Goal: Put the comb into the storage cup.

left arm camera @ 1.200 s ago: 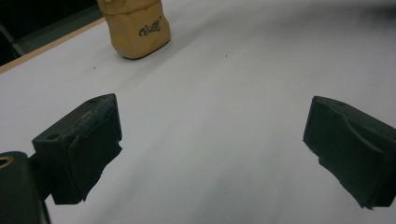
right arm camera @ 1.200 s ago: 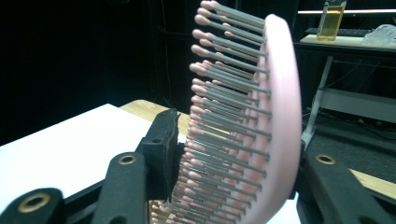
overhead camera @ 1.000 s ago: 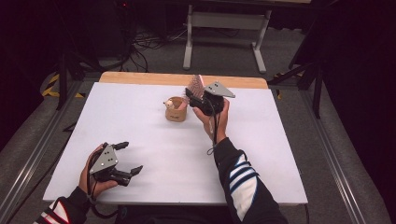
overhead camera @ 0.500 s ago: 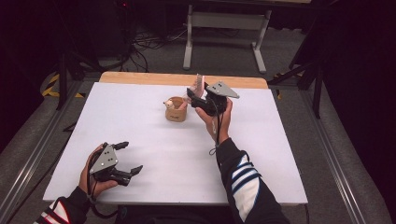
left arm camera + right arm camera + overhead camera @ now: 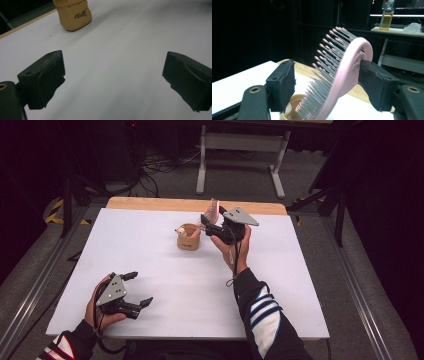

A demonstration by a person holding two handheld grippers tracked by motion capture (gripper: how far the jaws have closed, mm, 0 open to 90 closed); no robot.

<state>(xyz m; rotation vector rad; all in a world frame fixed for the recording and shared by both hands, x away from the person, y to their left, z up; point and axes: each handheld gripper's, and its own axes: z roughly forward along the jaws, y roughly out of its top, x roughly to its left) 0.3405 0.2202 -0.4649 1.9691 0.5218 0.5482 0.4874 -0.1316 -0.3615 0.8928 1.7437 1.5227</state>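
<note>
Right gripper (image 5: 212, 221) gripped a pink plastic hairbrush with grey bristles (image 5: 342, 72) between its jaws, raised just above the tan wooden cup (image 5: 189, 237). Left gripper (image 5: 134, 289) rested wide open on the white table (image 5: 280, 270), empty, well apart from the cup.

We see a white table (image 5: 165, 285) with a strip of bare wood along its far edge. One tan cup (image 5: 189, 237) stands upright on the white top near the far middle, dark lettering printed on its side.
</note>
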